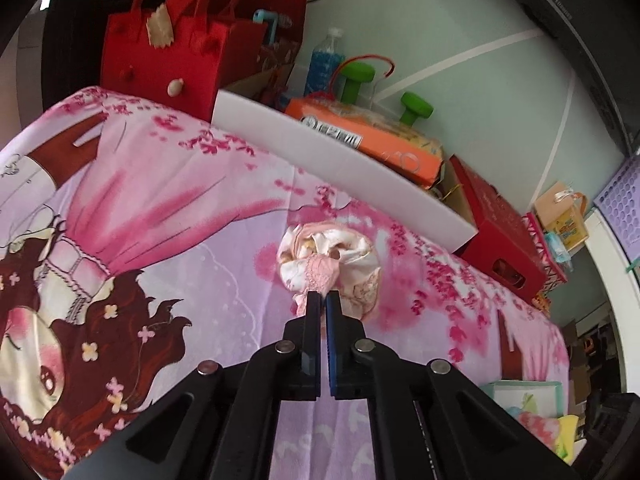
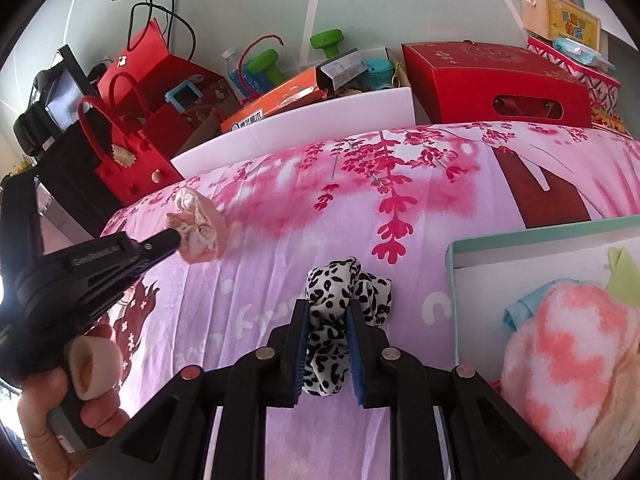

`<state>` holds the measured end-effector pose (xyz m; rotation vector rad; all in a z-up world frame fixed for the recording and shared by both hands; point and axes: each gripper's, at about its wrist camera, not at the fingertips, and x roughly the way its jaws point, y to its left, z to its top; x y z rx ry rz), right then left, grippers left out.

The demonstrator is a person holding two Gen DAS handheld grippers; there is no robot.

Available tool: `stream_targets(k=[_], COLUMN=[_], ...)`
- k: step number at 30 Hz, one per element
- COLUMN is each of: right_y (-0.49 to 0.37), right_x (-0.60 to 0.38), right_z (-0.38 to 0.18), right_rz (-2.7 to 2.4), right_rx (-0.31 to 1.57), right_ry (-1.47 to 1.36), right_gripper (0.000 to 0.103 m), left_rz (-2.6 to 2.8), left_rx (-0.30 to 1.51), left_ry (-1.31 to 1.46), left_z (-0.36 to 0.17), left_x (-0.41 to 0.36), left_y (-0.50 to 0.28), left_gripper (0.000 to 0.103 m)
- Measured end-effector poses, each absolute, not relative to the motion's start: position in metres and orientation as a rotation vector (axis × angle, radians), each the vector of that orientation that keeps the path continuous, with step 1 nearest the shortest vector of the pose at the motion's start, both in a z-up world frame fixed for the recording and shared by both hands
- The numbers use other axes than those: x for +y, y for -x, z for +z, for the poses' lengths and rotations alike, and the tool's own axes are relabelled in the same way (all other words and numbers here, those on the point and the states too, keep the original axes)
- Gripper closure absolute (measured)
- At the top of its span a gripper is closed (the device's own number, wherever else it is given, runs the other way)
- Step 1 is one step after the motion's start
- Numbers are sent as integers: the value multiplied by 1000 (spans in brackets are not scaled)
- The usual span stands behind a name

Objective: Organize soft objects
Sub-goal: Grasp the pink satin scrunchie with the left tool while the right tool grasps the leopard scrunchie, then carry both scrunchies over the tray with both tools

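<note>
My left gripper (image 1: 323,298) is shut on a pink and cream scrunchie (image 1: 328,262) and holds it just above the pink printed sheet (image 1: 160,200). The same gripper (image 2: 176,238) and scrunchie (image 2: 200,226) show at the left of the right wrist view. My right gripper (image 2: 328,312) is shut on a black-and-white leopard scrunchie (image 2: 340,312) over the sheet (image 2: 360,200). A teal-rimmed white box (image 2: 454,264) at the right holds a fluffy pink and white soft item (image 2: 568,360) and a blue cloth (image 2: 524,308).
A white foam board (image 1: 320,152) edges the far side of the sheet. Behind it stand red felt bags (image 1: 168,60), an orange box (image 1: 368,136), green dumbbells (image 1: 416,108), a water bottle (image 1: 326,60) and a red carton (image 2: 496,84).
</note>
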<state>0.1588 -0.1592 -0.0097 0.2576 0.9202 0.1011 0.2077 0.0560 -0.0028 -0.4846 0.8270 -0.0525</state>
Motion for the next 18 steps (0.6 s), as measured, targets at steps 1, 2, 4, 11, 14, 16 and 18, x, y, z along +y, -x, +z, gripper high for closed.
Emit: stream_targets(k=[1,2,4,11,14,16,18], right_y=[-157,-156,-152,-128,-115,-108,-105], right_x=[-159,-159,-160,-167,-172,-175,-179], right_z=[-8,-6,-2,19,27,29,31], right_rz=[101,103,105,114,112,110,104], right_rx=[918,915,909,875,862,859,856], right_ry=[-259,-260,-265,-297,-313,-319,-320], right_gripper=[83,83,83,83,83,83,83], left_rz=[-54,-54,-55,-78,-68,-73,-83], left_rx=[819,809,794,724,737,748,763], left_ry=[488,488,486,468,444,435,428], left_z=[2,7,16,50,51,50,47], left_x=[56,56,55,46,46,46,45], left_y=[-203,-199,-191,-150,-149,-151,-156], left_gripper=[101,101,102,102,102,102,102])
